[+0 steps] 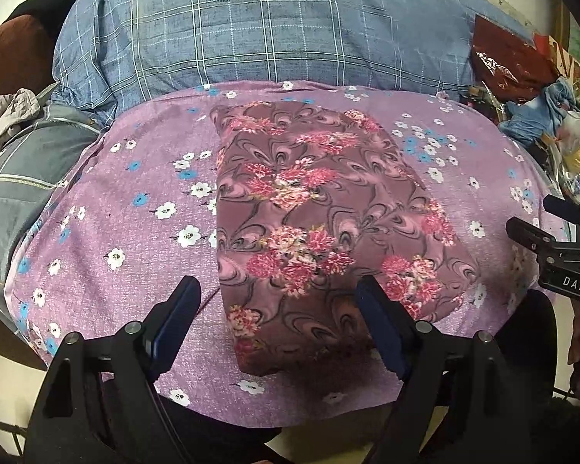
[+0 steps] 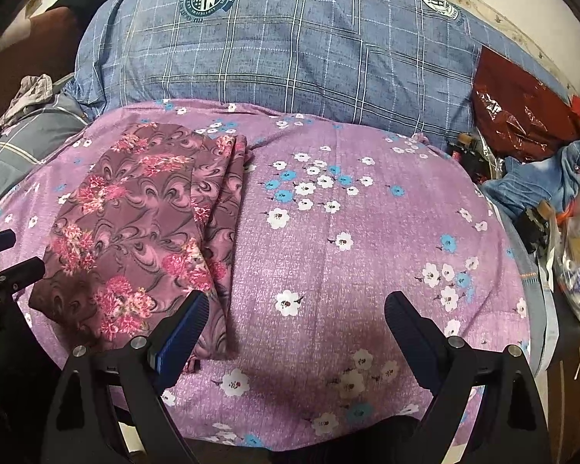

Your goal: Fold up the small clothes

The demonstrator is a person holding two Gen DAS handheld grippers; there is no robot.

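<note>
Centrally, a purple flowered sheet (image 1: 135,232) covers the bed; blue checked quilt (image 1: 251,38) behind, clutter (image 2: 553,193) at right. Folded garment (image 1: 313,224) lies flat on the sheet, long axis running near to far. Left gripper (image 1: 278,309) and right gripper (image 2: 295,321): jaws apart, empty

Both wrist cameras riding behind own fingers, tilting down, looking close across purple floral sheet (image 1: 108,208) toward blue plaid pillow (image 1: 251,38). Left view sitting over folded garment (image 1: 313,208); right view sitting rightward, sharing garment (image 2: 135,224), sheet, pillow.
</note>
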